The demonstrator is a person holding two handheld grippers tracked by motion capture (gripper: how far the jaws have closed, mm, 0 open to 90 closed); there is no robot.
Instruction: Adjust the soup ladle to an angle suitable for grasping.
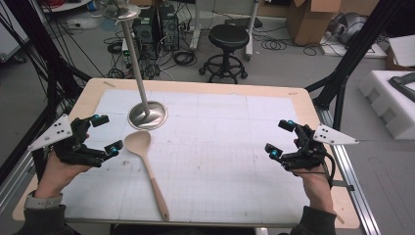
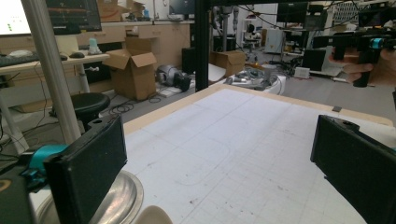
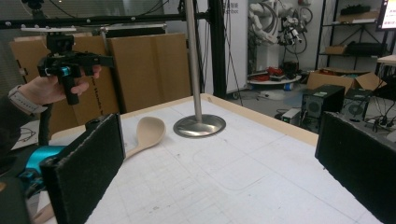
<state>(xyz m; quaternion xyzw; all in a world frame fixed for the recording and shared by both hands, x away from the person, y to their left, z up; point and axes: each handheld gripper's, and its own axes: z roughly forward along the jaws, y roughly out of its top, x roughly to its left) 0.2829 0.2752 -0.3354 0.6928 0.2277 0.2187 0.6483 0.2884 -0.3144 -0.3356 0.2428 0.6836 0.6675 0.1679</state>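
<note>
A light wooden spoon (image 1: 147, 164) lies on the white gridded mat (image 1: 220, 147), its bowl toward the far side and its handle running to the near edge. Just beyond the bowl stands a metal stand's round base (image 1: 148, 116) with a thin pole (image 1: 134, 54) rising from it. My left gripper (image 1: 107, 133) hovers open just left of the spoon's bowl, nothing between its jaws. My right gripper (image 1: 279, 138) is held open over the mat's right side, well away from the spoon. In the right gripper view the spoon (image 3: 149, 130) and base (image 3: 200, 126) lie ahead of the open right gripper (image 3: 219, 172).
The wooden table edge (image 1: 195, 84) frames the mat. Behind the table are a black stool (image 1: 227, 36), computer towers (image 1: 156, 24) and cables on the floor. White foam blocks (image 1: 391, 98) sit at the right, and black frame posts (image 1: 342, 63) stand at both sides.
</note>
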